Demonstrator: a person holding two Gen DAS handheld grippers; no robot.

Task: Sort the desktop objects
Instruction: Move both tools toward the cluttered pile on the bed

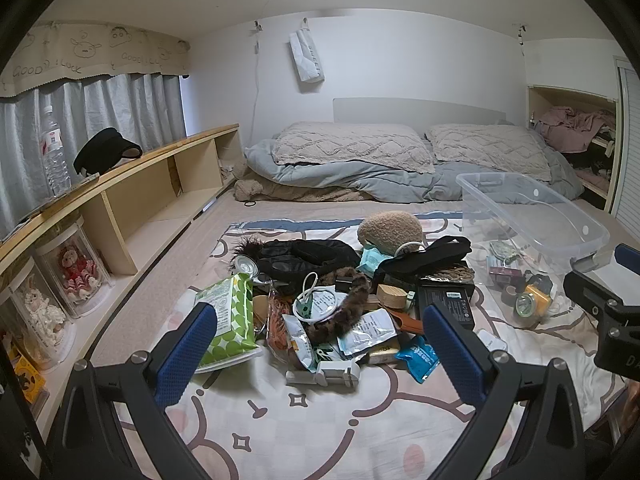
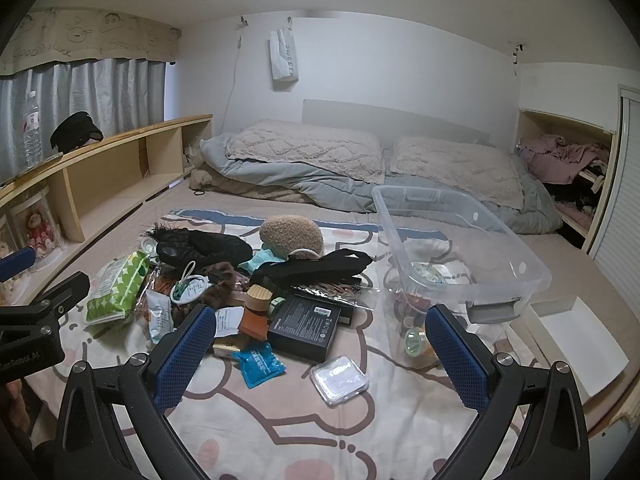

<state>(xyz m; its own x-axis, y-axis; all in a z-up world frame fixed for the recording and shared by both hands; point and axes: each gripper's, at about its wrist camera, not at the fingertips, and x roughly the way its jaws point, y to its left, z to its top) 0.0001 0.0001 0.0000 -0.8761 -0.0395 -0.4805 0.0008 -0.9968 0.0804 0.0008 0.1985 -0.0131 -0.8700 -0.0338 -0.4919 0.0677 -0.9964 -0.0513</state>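
A heap of small objects lies on a patterned blanket (image 1: 320, 420) on a bed: a green dotted wipes pack (image 1: 230, 316), a black box (image 2: 306, 326), a blue sachet (image 2: 258, 362), a tan plush (image 1: 390, 230) and black cloth items (image 2: 312, 266). A clear plastic bin (image 2: 460, 248) rests tilted to the right of the heap. A small clear square case (image 2: 339, 380) lies apart in front. My left gripper (image 1: 320, 320) hovers open above the near side of the heap. Over the blanket near the black box, my right gripper (image 2: 320, 320) is open too, nothing between its fingers.
A wooden shelf unit (image 1: 160, 184) runs along the left, with a water bottle (image 1: 54, 152), a black visor (image 1: 106, 154) and doll cases (image 1: 78, 272). Pillows (image 1: 352, 146) and a grey duvet lie at the back. A white box (image 2: 580, 344) sits at the bed's right edge.
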